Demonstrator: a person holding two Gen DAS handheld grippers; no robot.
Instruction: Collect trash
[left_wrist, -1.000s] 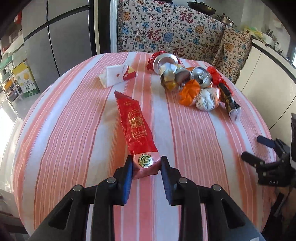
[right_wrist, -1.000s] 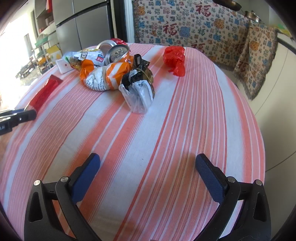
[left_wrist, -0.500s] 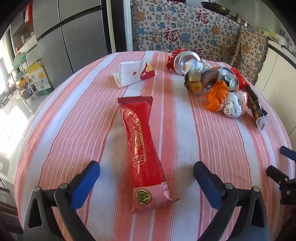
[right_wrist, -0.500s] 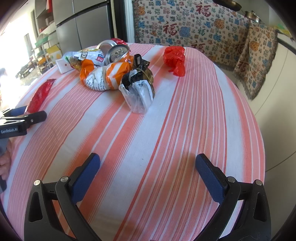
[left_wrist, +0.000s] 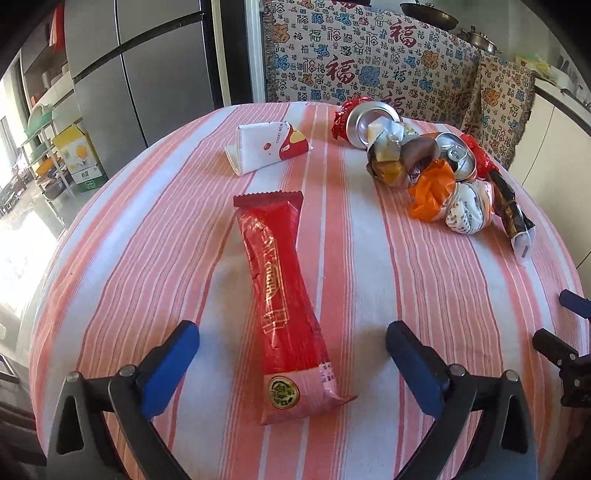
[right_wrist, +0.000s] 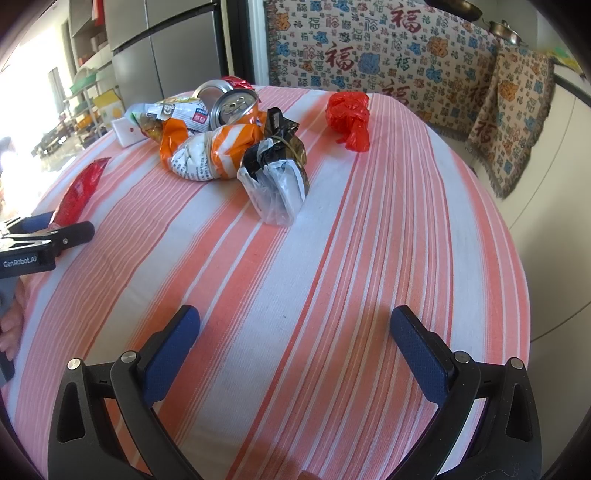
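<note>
A long red snack wrapper (left_wrist: 282, 295) lies on the striped round table (left_wrist: 147, 258), its near end between the jaws of my open left gripper (left_wrist: 291, 350), untouched. It also shows in the right wrist view (right_wrist: 79, 192). A trash pile sits far right: crushed cans (left_wrist: 456, 157), an orange wrapper (left_wrist: 430, 190), a black-and-white wrapper (left_wrist: 511, 212). A white-red packet (left_wrist: 267, 146) lies beyond. My right gripper (right_wrist: 295, 343) is open and empty over bare cloth, well short of the pile (right_wrist: 221, 147) and a red plastic bag (right_wrist: 349, 114).
A patterned-cloth chair back (left_wrist: 369, 62) stands behind the table. A grey fridge (left_wrist: 147, 74) and a shelf with boxes (left_wrist: 74, 155) are at left. White cabinets (left_wrist: 546, 147) are at right. The table edge drops off close to both grippers.
My left gripper has let go of the red wrapper's near end, opened wide and drawn back a little. The wrapper now lies flat. The right gripper has not moved.
</note>
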